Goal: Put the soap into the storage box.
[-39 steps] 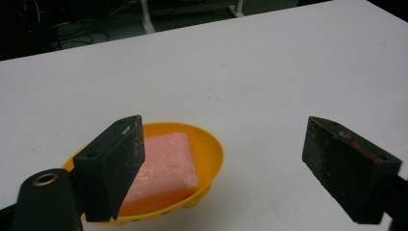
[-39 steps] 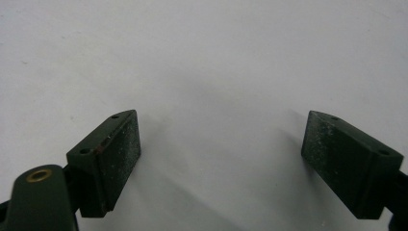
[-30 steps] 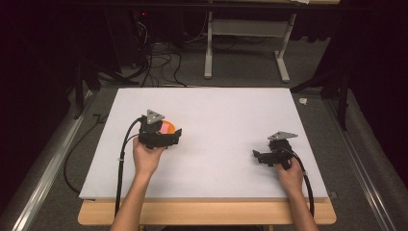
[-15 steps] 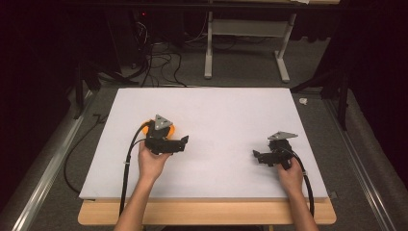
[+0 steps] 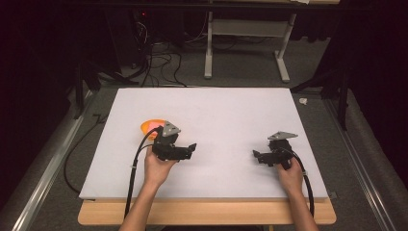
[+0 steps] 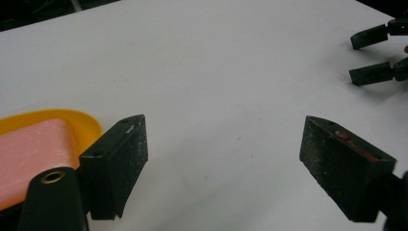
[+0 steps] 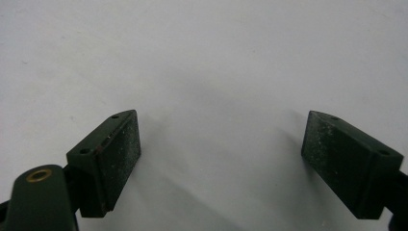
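An orange dish [image 5: 150,126] with a pink block [image 6: 33,151] in it sits on the white board's left half; its rim [image 6: 53,117] shows at the left of the left gripper view. My left gripper [image 5: 192,148] lies just right of and nearer than the dish, pointing right. Its jaws stand apart over bare board [image 6: 223,163] with nothing between them. My right gripper [image 5: 256,156] rests on the right half, pointing left. It is open [image 7: 221,163] and empty, and its two jaws appear far off in the left gripper view [image 6: 373,55].
The white board [image 5: 216,110] lies on a wooden table whose front edge [image 5: 207,213] faces the person. Cables [image 5: 159,67] and a desk frame [image 5: 245,33] stand on the floor beyond. Metal rails [image 5: 43,183] run along both sides.
The left gripper has drawn away from the dish, rightward and toward the person, leaving the dish uncovered on its left. The right gripper has kept still.
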### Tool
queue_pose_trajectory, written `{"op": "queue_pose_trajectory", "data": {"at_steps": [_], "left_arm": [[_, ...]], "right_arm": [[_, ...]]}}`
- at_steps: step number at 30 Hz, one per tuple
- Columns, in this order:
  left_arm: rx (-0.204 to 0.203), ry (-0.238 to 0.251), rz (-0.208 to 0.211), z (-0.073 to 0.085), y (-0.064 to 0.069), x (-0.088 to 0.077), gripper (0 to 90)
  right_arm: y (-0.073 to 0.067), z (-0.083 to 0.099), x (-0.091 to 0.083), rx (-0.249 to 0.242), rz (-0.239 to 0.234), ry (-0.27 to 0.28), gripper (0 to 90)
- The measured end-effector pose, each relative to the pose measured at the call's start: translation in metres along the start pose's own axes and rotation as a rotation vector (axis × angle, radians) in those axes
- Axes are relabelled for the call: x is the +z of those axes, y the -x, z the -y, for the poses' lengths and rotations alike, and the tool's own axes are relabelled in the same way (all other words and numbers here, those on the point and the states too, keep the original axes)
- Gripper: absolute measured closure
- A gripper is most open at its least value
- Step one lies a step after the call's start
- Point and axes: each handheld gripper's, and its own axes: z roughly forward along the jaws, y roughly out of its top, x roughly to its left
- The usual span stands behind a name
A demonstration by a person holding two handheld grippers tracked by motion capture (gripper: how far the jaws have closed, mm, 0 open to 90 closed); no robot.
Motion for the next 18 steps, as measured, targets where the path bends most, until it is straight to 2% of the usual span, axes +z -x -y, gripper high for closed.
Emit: {"op": "queue_pose_trajectory", "data": {"at_steps": [5,7,11,18], "left_arm": [[0.018,-0.020,0.033,0.004,0.007,0.006,18.3],[0.029,-0.029,0.033,0.006,0.009,0.008,18.6],[0.035,-0.048,0.058,0.010,0.013,0.014,18.7],[0.041,-0.066,0.073,0.016,0.019,0.022,18.6]], "right_arm": [[0.000,0.000,0.000,0.000,0.000,0.000,14.3],[0.000,0.000,0.000,0.000,0.000,0.000,14.3],[0.000,0.000,0.000,0.000,0.000,0.000,14.3],[0.000,0.000,0.000,0.000,0.000,0.000,14.3]]}}
